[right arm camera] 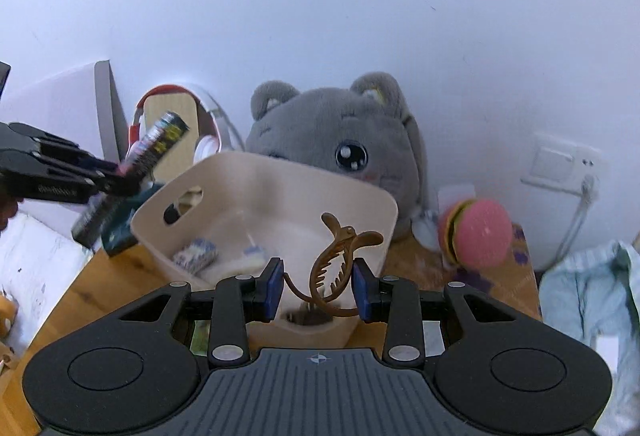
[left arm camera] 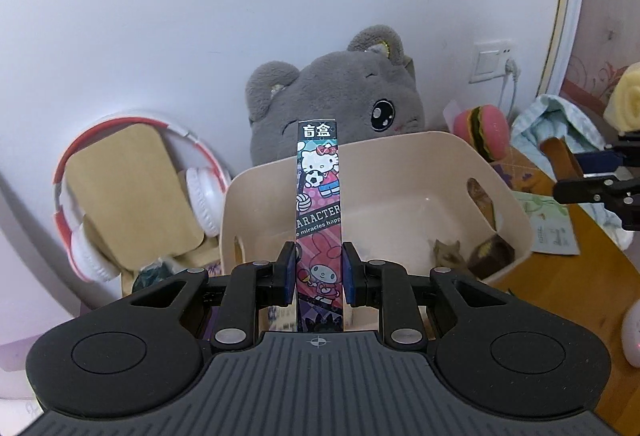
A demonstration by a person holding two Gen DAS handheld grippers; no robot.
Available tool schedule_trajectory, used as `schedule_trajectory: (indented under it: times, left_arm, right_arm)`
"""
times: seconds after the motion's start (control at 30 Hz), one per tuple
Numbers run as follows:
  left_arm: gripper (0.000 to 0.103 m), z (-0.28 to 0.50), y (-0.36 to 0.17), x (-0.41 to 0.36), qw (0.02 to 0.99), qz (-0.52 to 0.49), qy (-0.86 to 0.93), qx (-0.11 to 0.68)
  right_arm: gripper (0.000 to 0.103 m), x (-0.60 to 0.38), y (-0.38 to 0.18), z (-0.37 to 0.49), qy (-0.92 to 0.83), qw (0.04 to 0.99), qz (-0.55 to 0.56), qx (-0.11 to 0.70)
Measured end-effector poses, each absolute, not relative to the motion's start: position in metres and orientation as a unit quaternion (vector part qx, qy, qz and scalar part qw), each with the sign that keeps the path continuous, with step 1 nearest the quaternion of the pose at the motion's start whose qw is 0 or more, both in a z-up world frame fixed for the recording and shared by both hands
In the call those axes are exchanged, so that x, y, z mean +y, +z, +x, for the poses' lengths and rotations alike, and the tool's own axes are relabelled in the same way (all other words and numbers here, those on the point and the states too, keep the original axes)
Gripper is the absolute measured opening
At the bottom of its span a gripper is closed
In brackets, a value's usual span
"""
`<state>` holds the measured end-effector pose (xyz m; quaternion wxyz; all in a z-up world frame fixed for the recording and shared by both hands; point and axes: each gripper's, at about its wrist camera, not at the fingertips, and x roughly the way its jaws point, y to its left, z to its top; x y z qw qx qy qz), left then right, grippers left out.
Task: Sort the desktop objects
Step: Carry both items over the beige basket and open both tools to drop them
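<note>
The long cartoon-printed box [left arm camera: 319, 220] stands upright between the blue pads of the left tool [left arm camera: 319, 274], which is clamped on its lower part, in front of and above the near rim of the cream bin [left arm camera: 404, 144]. The right wrist view shows the same box [right arm camera: 154, 146] from the side, tilted and held out left of the bin [right arm camera: 260, 172], clear of the bench [right arm camera: 96, 276].

The brown hair claw [right arm camera: 338, 264] hangs between the pads of the right tool [right arm camera: 319, 286], over the bin's near corner. Its curved base touches the right pad, while a gap shows beside the left pad, so I cannot tell whether the grip is firm. In the left wrist view only the dark tip of the right tool [left arm camera: 596, 186] shows at the right edge, and the claw cannot be made out there.

Inside the bin, the left view shows small brown items [left arm camera: 486, 252] at the right; the right view shows a blue-and-white patterned piece [right arm camera: 196, 256] instead.

Behind the bin sits a grey plush cat [left arm camera: 348, 96], with red-and-white headphones [left arm camera: 120, 192] to the left and a toy burger [right arm camera: 476, 236] to the right. A pale green cloth [right arm camera: 588, 300] lies at the far right.
</note>
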<state>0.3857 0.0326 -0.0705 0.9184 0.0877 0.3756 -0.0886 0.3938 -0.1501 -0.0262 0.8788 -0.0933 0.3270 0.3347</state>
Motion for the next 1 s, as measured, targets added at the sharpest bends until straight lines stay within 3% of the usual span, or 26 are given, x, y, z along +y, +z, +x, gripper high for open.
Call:
schedule_trajectory:
  times: [0.37, 0.77, 0.9, 1.0]
  left_arm:
    - [0.023, 0.455, -0.116, 0.009, 0.898, 0.104, -0.074, 0.422]
    - [0.025, 0.469, -0.158, -0.001, 0.866, 0.132, -0.098, 0.472]
    - [0.061, 0.464, -0.156, 0.001, 0.87, 0.126, -0.096, 0.467]
    - [0.065, 0.456, -0.149, 0.003, 0.877, 0.124, -0.101, 0.453]
  right_arm:
    - [0.034, -0.101, -0.057, 0.442, 0.345, 0.874, -0.089, 0.329]
    - [0.036, -0.087, -0.109, 0.464, 0.336, 0.847, -0.124, 0.392]
    - [0.053, -0.087, -0.111, 0.463, 0.33, 0.847, -0.132, 0.394]
    - [0.066, -0.089, -0.109, 0.458, 0.331, 0.85, -0.135, 0.387]
